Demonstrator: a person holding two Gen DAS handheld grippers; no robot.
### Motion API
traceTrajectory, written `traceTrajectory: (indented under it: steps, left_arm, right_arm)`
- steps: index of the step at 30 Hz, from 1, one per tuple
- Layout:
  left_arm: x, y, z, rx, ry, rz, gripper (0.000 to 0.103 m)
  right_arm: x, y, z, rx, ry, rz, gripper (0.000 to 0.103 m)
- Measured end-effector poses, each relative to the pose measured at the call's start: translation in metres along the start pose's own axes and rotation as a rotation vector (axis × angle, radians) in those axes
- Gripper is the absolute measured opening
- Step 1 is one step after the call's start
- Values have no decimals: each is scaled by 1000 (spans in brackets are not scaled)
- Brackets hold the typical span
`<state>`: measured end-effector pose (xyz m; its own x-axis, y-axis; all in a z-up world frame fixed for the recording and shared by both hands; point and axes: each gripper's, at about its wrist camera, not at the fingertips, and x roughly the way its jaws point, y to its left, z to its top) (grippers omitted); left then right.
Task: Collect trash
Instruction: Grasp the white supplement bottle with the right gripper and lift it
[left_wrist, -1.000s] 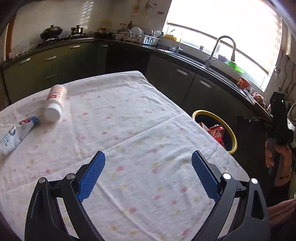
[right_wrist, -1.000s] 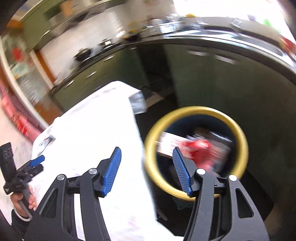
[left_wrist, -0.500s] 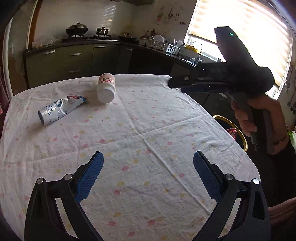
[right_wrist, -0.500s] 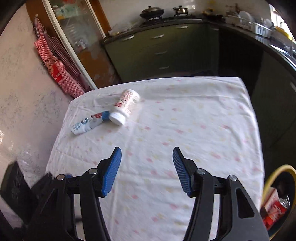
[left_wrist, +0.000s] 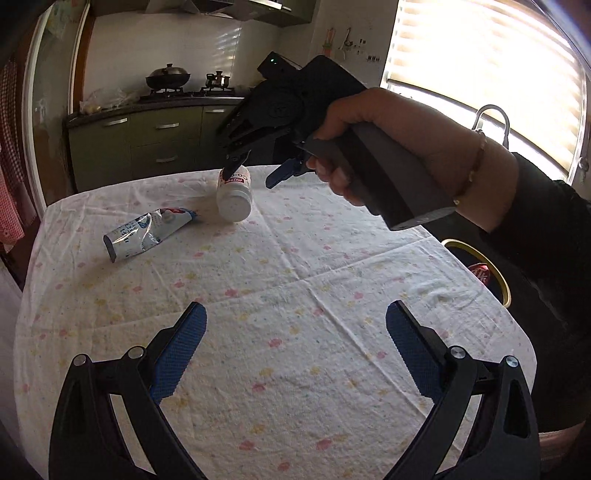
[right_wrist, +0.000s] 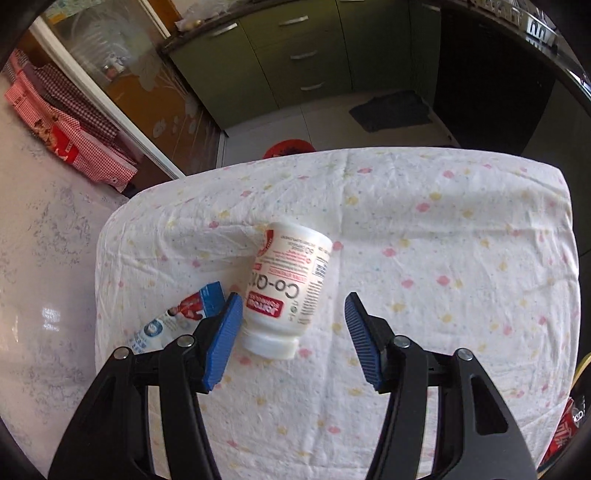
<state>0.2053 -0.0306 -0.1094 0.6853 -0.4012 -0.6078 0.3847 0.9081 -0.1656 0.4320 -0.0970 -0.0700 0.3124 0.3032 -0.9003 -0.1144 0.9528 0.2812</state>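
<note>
A white supplement bottle (right_wrist: 286, 291) with a red label lies on its side on the tablecloth; it also shows in the left wrist view (left_wrist: 235, 197). A crumpled toothpaste tube (right_wrist: 177, 319) lies just left of it, seen too in the left wrist view (left_wrist: 146, 232). My right gripper (right_wrist: 293, 338) is open and hovers over the bottle, its fingers straddling the cap end without touching. My left gripper (left_wrist: 295, 347) is open and empty above the near part of the table.
A white flowered cloth covers the table (left_wrist: 295, 280). A yellow-rimmed bin (left_wrist: 491, 275) with red trash stands on the floor at the table's right edge. Green kitchen cabinets (right_wrist: 295, 62) line the far wall. The right hand and its gripper body (left_wrist: 332, 140) hang over the table.
My right gripper has swung from over the bin across the table to the bottle and come close above it. My left gripper has turned left and stays open.
</note>
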Motion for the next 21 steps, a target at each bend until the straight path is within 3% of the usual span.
traceTrajectory:
  steps: [8,11,14,21]
  left_arm:
    - [3,-2,-2,5,11,4,96]
    - [4,-5,-3,19,13,6,96]
    - [5,-4,-3,22,19,7,96]
    - [6,-5,-4,27,22,8,96]
  right_arm:
    - [26,11,13,32,74,-52,55]
    - [33,10,13,28,84,-64,48]
    - [30,11,8,4,71,-70,48]
    - [-10,6,-23,-52,35,8,48]
